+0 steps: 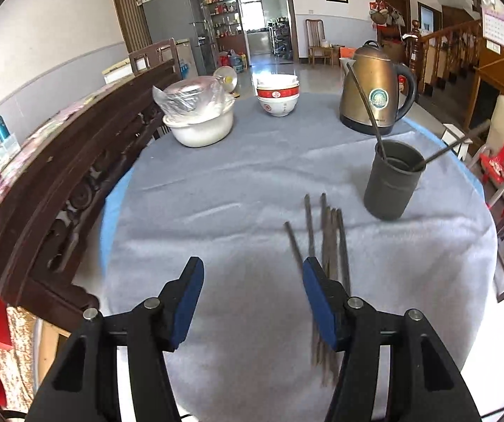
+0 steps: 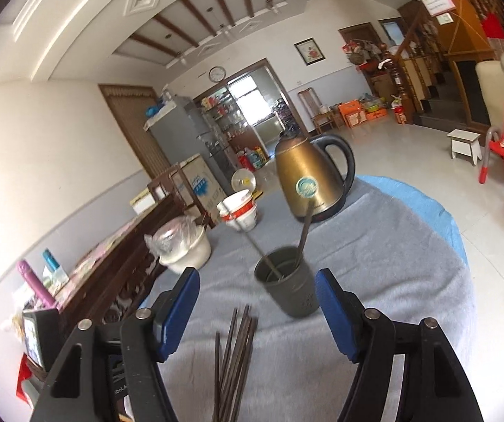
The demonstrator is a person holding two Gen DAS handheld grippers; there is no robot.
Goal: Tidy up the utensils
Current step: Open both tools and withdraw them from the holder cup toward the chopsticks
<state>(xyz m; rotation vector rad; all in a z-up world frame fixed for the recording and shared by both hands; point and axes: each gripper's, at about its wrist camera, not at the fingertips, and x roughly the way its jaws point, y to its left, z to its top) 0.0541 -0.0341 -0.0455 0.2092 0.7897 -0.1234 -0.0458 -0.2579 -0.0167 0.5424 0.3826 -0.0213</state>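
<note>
Several dark chopsticks [image 1: 325,242] lie loose in a bundle on the grey cloth. A dark cup [image 1: 392,179] stands just beyond them with two chopsticks leaning in it. My left gripper [image 1: 252,263] hovers open over the cloth; the bundle runs under its right finger [image 1: 318,299], and nothing is between the pads. In the right wrist view, my right gripper [image 2: 257,276] is open and empty. It hangs above the loose chopsticks [image 2: 237,348], with the cup [image 2: 292,295] straight ahead.
A brass kettle [image 1: 375,91] stands behind the cup. Stacked red-and-white bowls [image 1: 278,96] and a white bowl under plastic wrap [image 1: 199,119] sit at the far side of the round table [image 1: 181,183]. A dark carved wooden bench [image 1: 58,176] borders the left.
</note>
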